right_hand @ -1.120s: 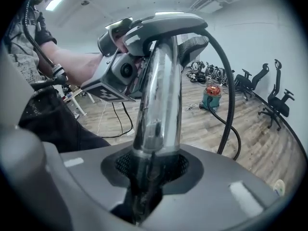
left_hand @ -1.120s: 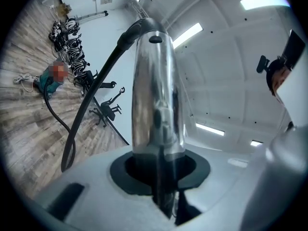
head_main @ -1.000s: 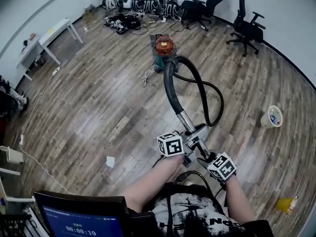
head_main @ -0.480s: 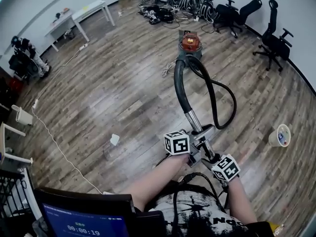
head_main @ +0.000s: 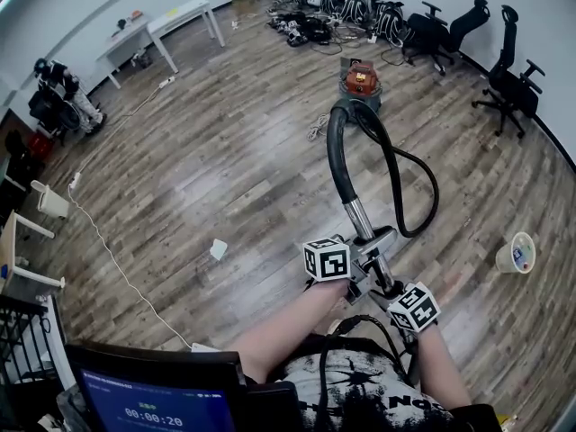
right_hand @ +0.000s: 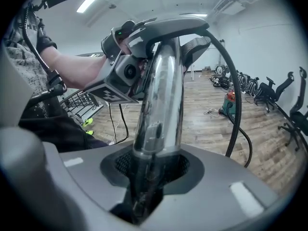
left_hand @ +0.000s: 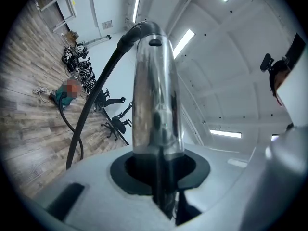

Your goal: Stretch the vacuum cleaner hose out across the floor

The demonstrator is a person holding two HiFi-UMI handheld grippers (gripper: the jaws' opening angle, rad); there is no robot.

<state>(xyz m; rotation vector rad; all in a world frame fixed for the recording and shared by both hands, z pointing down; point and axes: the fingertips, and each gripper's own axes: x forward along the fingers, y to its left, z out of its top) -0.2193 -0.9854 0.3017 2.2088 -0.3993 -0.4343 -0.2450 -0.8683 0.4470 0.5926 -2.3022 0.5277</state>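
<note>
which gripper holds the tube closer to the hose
The left gripper, clamped higher on the metal tube, toward the black hose; the right gripper grips the tube's lower end.

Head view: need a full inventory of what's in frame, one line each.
vacuum cleaner: 1, teal with orange top, far floor centre
hose: 1, black, loops from the cleaner toward the person
metal wand: 1, chrome, on the hose's near end
office chairs: 2, black, far right wall
table: 1, white, far left
gear pile: 1, mostly black, along far wall
cord bundle: 1, white, floor left of cleaner
floor cable: 1, white, left
paper scrap: 1, white, floor centre-left
round tub: 1, cream, floor right
screen: 1, dark, bottom left
left gripper: 1, grey, shut on the metal wand
right gripper: 1, grey, shut on the metal wand, nearer the person
</note>
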